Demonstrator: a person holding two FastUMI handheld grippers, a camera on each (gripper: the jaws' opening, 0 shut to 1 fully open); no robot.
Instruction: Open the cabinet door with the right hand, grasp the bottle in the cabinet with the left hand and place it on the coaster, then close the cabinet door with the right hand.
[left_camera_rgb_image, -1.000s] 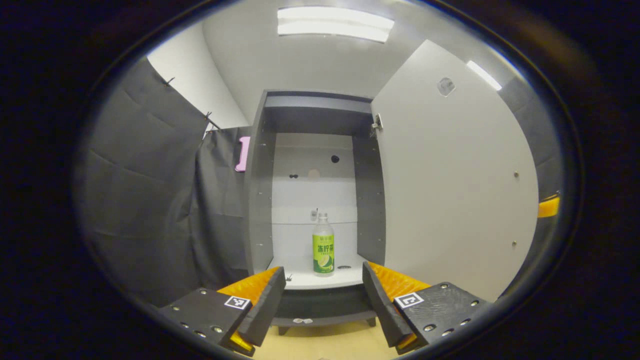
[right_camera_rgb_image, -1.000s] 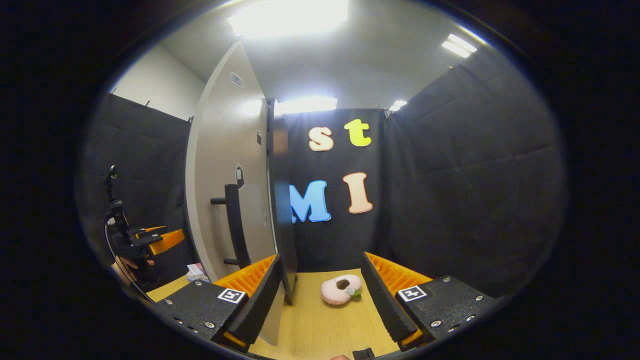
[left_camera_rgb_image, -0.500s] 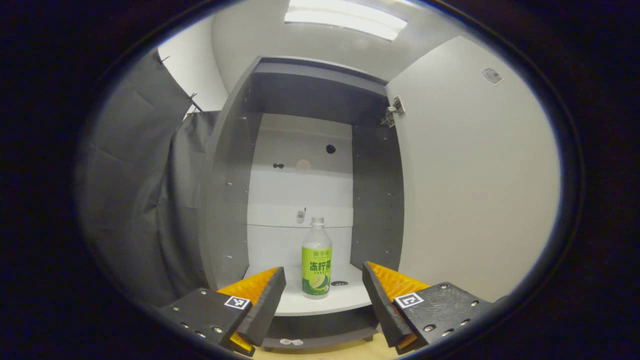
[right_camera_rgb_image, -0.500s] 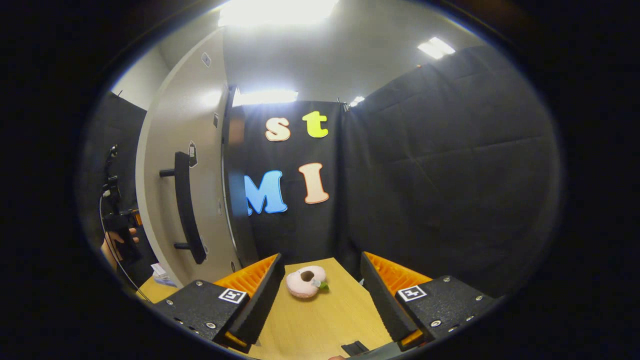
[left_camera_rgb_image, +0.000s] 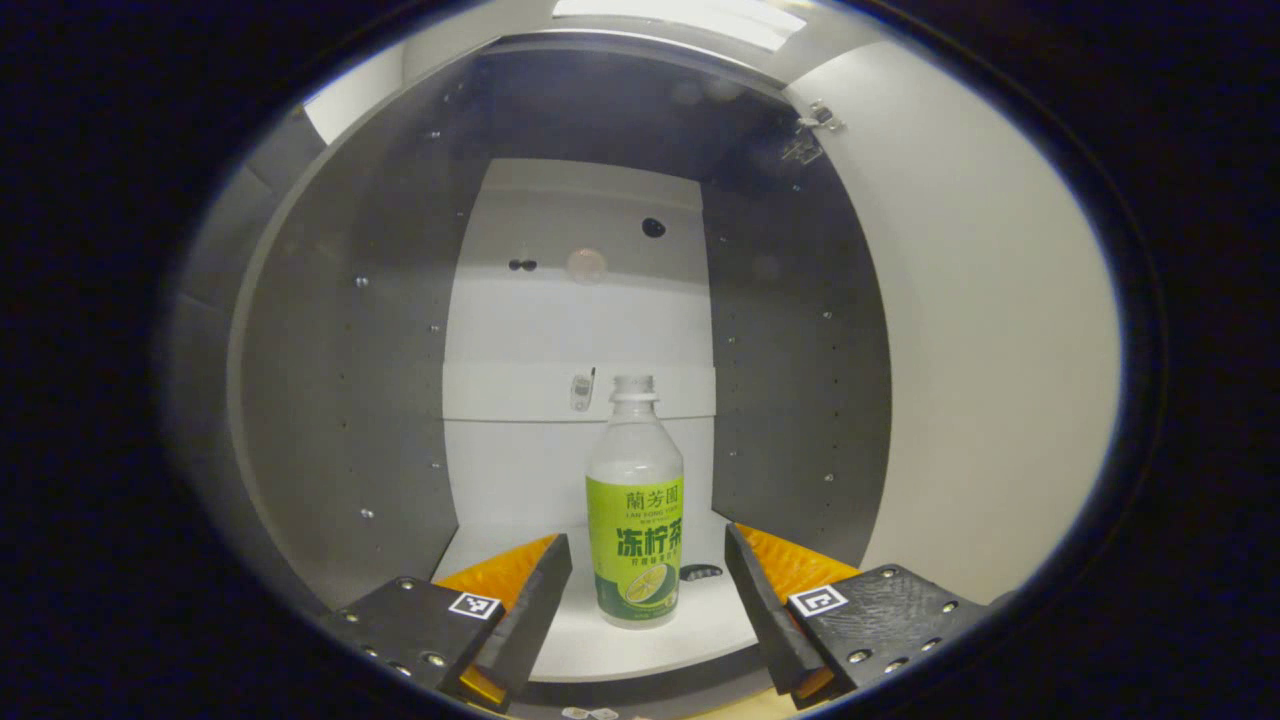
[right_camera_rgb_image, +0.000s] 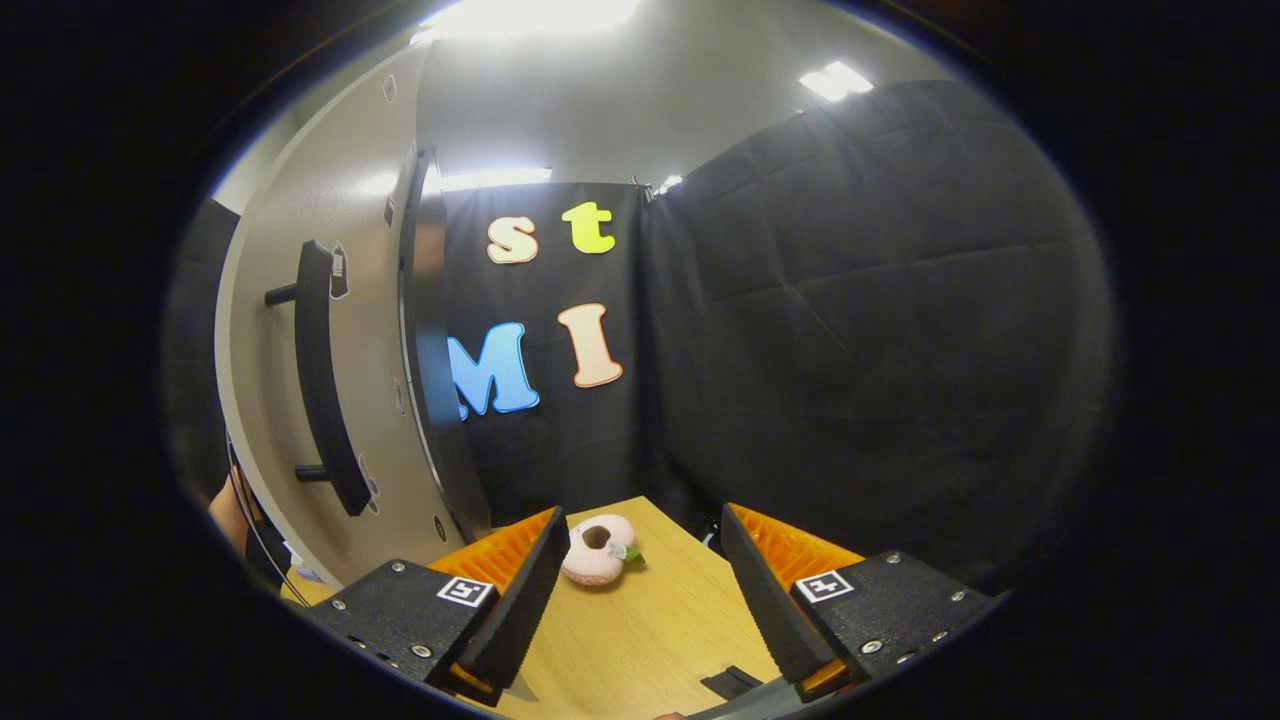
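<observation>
Standing upright on the white shelf inside the cabinet, the bottle sits at the lower middle of the left gripper view. It has a green label and a white cap. The left gripper is open, with one finger on each side of the bottle at the bottom of the frame. The fingers are near the bottle but do not touch it. The door is swung open and fills the right side of this view.

In the right gripper view, the right gripper is open too and holds nothing. Its fingers point over the wooden tabletop. A small pink round thing with a hole in it lies on the tabletop at the lower middle, just past the left finger. The door stands at the left of this frame, and its dark handle runs up and down on it. A bit of a hand peeks out at the lower left edge.
</observation>
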